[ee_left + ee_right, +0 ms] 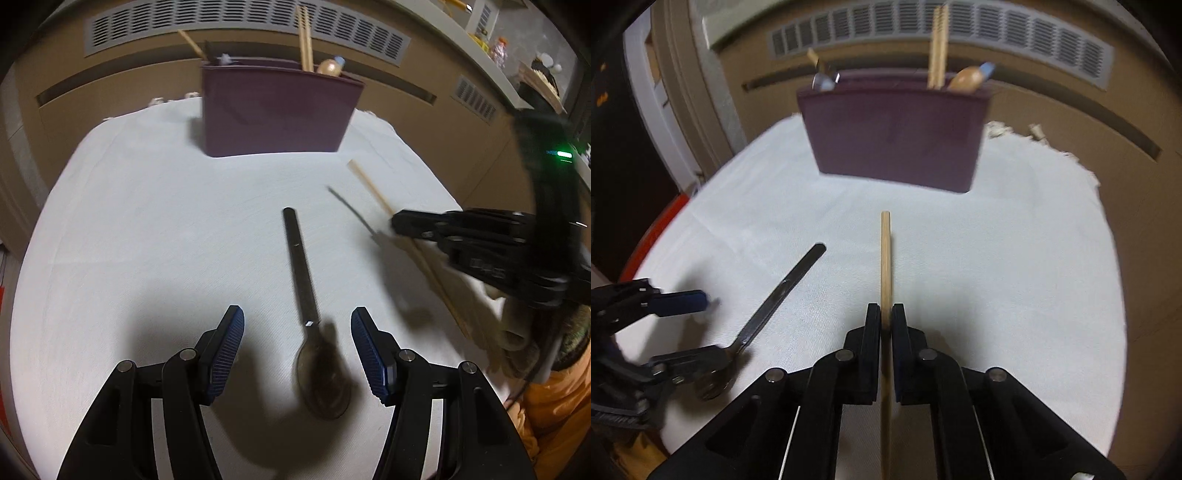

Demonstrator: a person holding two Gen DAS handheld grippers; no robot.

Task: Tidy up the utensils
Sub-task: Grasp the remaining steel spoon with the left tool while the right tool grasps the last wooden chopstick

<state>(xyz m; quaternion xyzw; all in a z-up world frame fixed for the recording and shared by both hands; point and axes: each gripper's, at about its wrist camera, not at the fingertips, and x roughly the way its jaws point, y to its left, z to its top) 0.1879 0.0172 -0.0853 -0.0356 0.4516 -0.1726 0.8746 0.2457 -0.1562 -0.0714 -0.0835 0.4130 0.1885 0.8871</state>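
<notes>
White woven cloth (147, 221): right claw (885, 317) pinches wooden chopstick (885, 258); left claw (297, 332) spread around seemingly metal spoon (306, 295).

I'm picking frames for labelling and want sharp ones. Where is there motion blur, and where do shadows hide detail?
Left wrist view: the right gripper and its wooden chopstick are smeared by motion, and shadow darkens the spoon bowl between the open left gripper fingers. Right wrist view: the purple utensil holder is soft; the clamped chopstick is crisp.
</notes>
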